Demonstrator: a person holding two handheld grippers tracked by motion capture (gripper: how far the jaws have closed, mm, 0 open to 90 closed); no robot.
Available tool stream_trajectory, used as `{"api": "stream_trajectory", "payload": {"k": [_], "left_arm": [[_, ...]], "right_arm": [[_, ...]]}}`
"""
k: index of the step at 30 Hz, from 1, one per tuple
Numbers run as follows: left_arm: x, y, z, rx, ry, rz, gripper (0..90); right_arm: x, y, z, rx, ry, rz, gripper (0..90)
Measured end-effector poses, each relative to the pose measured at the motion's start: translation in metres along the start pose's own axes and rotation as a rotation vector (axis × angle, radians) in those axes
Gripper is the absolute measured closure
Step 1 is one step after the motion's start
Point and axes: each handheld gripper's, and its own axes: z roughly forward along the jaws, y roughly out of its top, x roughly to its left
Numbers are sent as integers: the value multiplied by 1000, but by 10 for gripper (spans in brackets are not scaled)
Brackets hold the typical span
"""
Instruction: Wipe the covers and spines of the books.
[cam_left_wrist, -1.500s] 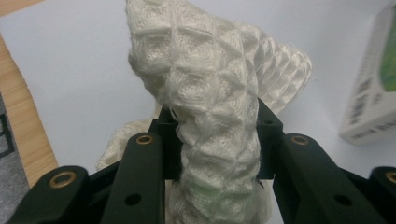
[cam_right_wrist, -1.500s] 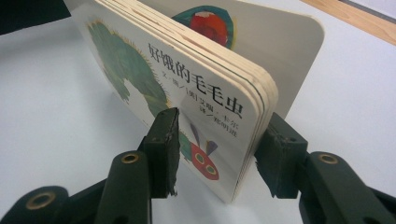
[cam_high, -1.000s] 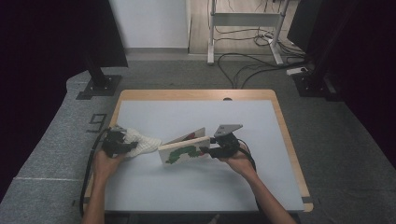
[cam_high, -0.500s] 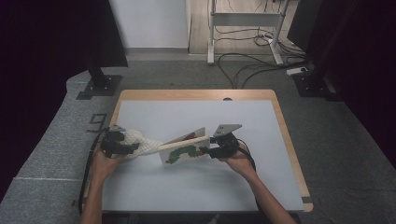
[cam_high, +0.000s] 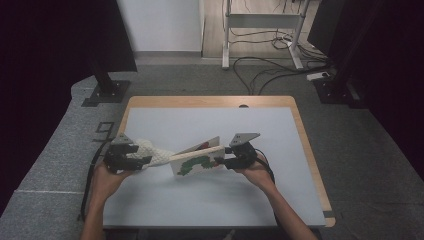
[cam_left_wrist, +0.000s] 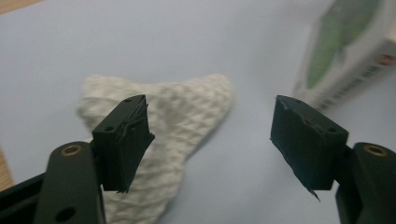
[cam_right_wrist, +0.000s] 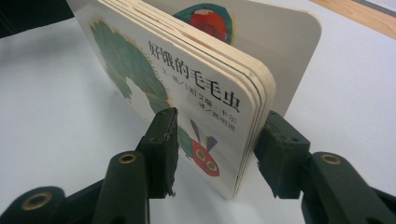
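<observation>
- Right gripper (cam_right_wrist: 212, 154) clamps the board book (cam_right_wrist: 187, 93), leaving one page splayed; it could flop.
- Left gripper (cam_left_wrist: 210, 140), jaws apart over the cloth (cam_left_wrist: 173, 135), might snag it.

left gripper (cam_high: 142, 161): held low at table's left, jaws spread wide, nothing between them | right gripper (cam_high: 220, 163): held opposite, pointing left, jaws closed on board book (cam_right_wrist: 187, 93) | forearms enter from bottom edge
</observation>
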Motion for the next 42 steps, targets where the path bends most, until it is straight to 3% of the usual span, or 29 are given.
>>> {"api": "stream_trajectory", "payload": {"k": [7,12,16,20,27,38,42], "left_arm": [[-34,1,8,19,-106,73,372],[-53,2,21,31,-128,125,393],[-65,8,25,1,-150,150,462],[-75,14,31,12,-111,187,489],[-79,14,32,-8,-118,171,617],[-99,0,30,-6,-111,198,578],[-108,-7,29,2,-88,208,558]], "right_arm": [[-1,0,-1,4,-1,13,550],[0,0,-3,4,-3,15,567],[0,-1,-3,4,-2,17,572],[0,-3,-4,-6,3,26,574],[5,-7,-9,-6,18,19,560],[17,-15,-18,17,31,-6,502],[22,-19,-22,35,24,-11,488]]}}
